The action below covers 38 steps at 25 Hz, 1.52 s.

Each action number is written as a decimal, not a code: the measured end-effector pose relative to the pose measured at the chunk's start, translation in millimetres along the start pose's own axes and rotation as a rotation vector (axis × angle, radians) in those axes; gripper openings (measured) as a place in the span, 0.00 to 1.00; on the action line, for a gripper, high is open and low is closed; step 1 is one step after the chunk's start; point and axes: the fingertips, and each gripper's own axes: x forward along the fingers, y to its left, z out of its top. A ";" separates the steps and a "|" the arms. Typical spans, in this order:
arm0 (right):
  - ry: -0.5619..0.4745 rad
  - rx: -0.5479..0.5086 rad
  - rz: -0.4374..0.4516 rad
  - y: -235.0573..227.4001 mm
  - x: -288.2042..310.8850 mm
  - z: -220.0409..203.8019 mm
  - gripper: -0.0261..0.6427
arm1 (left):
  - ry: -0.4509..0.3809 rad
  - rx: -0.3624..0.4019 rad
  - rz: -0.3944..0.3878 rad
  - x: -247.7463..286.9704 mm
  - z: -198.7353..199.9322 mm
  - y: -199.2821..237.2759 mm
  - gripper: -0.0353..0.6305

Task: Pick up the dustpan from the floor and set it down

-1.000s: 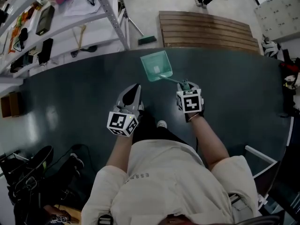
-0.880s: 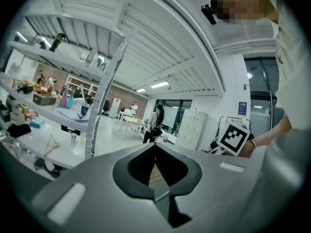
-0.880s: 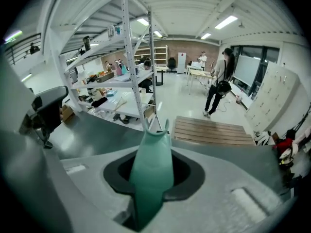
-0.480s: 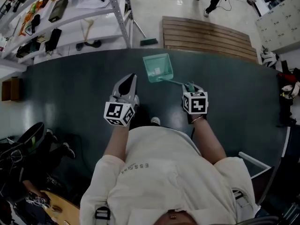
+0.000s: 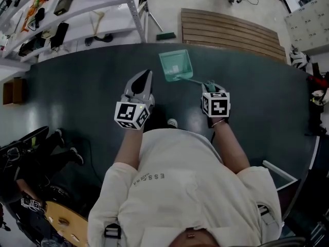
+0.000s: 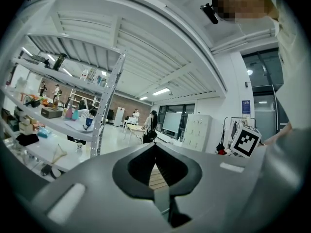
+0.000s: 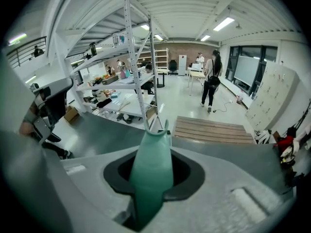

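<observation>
A teal dustpan (image 5: 175,66) hangs over the dark floor mat (image 5: 77,96) in the head view, its pan end pointing away from me. Its thin handle runs back to my right gripper (image 5: 208,85), which is shut on it. In the right gripper view the teal handle (image 7: 151,166) stands up between the jaws of the right gripper (image 7: 154,149) and fills the gap. My left gripper (image 5: 145,73) is held up beside it on the left, apart from the dustpan. In its own view the left gripper (image 6: 155,144) has its jaws closed together with nothing in them.
A metal shelving rack (image 5: 128,4) with tools stands at the upper left. A slatted wooden pallet (image 5: 231,32) lies beyond the mat, with a broom head (image 5: 165,35) beside it. A cardboard box (image 5: 11,90) sits at the left edge. A person (image 7: 211,79) walks far off.
Both grippers have risen toward the camera, and the dustpan has come up and slightly away with the right one. The left gripper stays shut and empty.
</observation>
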 end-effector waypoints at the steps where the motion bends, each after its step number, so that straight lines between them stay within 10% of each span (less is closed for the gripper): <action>1: 0.003 -0.003 0.000 1.2 2.3 1.1 0.15 | 0.003 -0.003 0.001 1.1 -1.2 2.5 0.08; 38: 0.242 0.031 -0.062 61.9 316.9 40.3 0.15 | 0.248 -0.083 -0.041 126.3 -134.4 192.4 0.08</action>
